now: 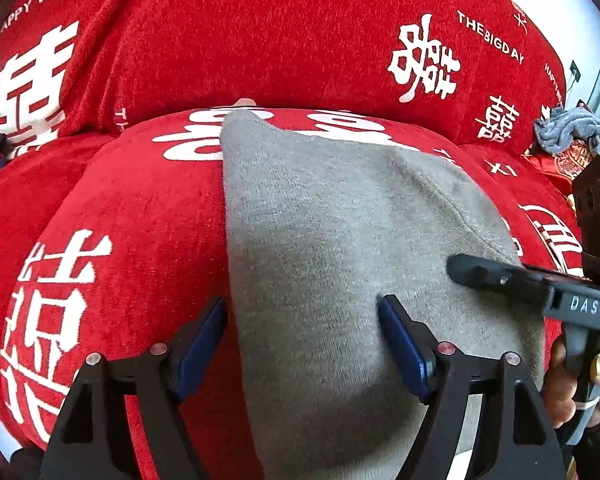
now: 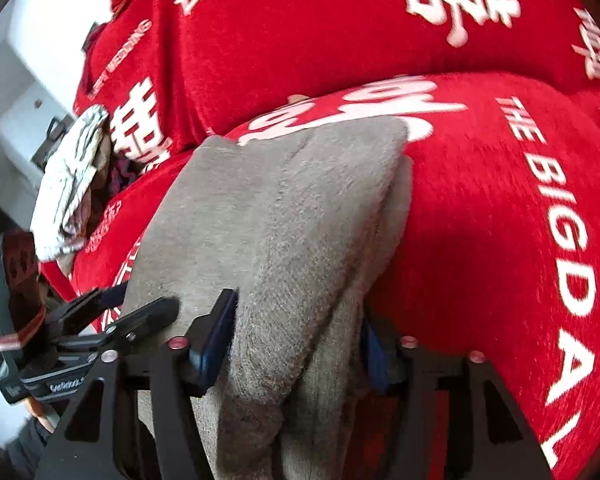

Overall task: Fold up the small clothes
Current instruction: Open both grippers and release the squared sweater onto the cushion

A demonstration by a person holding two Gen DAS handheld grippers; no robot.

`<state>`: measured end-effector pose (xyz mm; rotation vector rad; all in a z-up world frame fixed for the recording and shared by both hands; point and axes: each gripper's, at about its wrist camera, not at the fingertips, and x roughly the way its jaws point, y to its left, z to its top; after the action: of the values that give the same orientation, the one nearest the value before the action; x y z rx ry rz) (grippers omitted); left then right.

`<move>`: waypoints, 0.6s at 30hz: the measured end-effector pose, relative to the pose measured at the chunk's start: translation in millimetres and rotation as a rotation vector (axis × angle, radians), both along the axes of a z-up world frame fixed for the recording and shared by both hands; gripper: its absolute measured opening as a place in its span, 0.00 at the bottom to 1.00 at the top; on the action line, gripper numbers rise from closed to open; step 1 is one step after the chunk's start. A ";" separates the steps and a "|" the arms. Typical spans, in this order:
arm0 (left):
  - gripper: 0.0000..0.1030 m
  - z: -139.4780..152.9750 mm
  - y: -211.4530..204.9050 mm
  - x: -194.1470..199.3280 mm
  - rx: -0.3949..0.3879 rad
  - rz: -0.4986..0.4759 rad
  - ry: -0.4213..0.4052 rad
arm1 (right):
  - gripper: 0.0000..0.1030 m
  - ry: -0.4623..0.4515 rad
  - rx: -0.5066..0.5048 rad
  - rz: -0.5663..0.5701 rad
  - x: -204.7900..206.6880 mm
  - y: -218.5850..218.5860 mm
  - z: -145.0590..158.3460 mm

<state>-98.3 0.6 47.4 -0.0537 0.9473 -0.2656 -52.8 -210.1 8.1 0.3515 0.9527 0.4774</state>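
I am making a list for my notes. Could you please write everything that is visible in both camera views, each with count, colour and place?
folded cloth: one, grey, on the seat cushion between the grippers
sofa cover: one, red with white lettering, over seat and backrest
crumpled cloth: one, blue-grey, far right on the seat in the left view
patterned cloth: one, white with dark marks, left edge of the seat in the right view
left gripper: black, blue pads, open over the cloth
right gripper: black, astride the cloth's folds
hand: one, on the right gripper's handle
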 end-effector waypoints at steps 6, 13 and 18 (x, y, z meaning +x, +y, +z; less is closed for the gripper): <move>0.77 12.7 -6.2 -12.4 0.118 0.043 -0.050 | 0.61 -0.144 -0.141 -0.039 -27.8 5.2 32.9; 0.77 24.6 14.0 -25.5 0.074 0.135 -0.081 | 0.61 -0.378 -0.285 0.055 -72.4 38.6 65.2; 0.87 11.4 21.0 -15.7 0.095 0.157 -0.036 | 0.61 -0.287 -0.301 0.099 -62.2 48.5 34.5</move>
<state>-114.0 21.6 58.8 -0.0358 0.9131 -0.0758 -115.0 -161.7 42.5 -0.0368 0.7492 0.4527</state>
